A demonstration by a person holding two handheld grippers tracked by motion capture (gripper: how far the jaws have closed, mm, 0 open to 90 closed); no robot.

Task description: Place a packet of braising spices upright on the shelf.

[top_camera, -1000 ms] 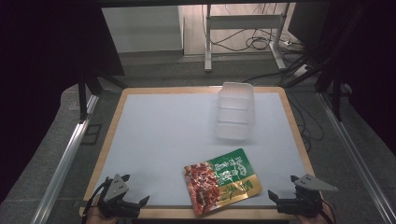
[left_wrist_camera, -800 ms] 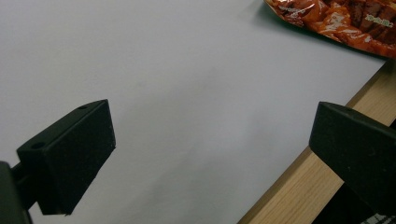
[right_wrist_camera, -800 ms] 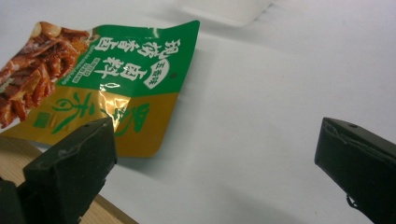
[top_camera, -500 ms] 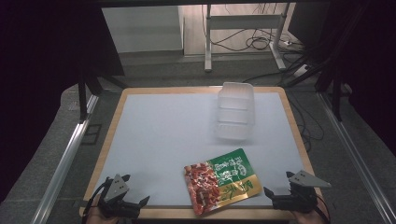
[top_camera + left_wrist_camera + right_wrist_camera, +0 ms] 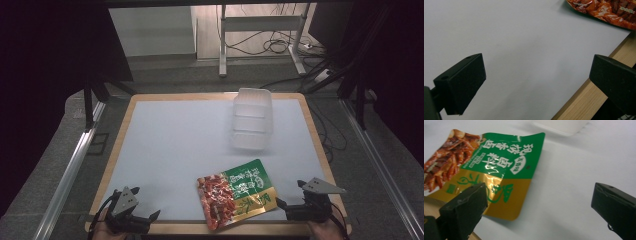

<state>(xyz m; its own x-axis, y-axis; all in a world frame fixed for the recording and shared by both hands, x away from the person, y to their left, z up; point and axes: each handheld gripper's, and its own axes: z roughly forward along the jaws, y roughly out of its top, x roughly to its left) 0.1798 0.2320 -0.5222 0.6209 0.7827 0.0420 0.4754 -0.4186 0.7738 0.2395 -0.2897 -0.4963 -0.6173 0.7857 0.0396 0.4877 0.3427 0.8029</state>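
From the high view, a white surface (image 5: 170, 145) with a wooden rim carried a clear plastic container (image 5: 252, 119) toward the far right and a snack packet (image 5: 236, 192) near the near edge, right of centre. The packet lay flat, its red picture end to the left and its green and yellow end to the right. The left gripper (image 5: 141, 219) sat at the near left corner, a hand (image 5: 106, 231) behind it, jaws spread and aimed right toward the packet but well apart from it. The right gripper (image 5: 282, 206) sat at the near right corner, jaws aimed left, near the packet's yellow end.

The left gripper view showed what the high view did not: both black jaws set wide with bare white surface between them, the wooden rim (image 5: 584, 100) running under the right jaw, and the packet's red end (image 5: 604, 11) at the far top right, apart from the jaws.

The right gripper view gave the packet's printed face (image 5: 499, 170) close up, with green lettering panel and yellow corner. The jaws stood wide; the left one overlapped the yellow corner in the picture, though I could not tell whether it touched. The container's edge (image 5: 564, 126) showed beyond.
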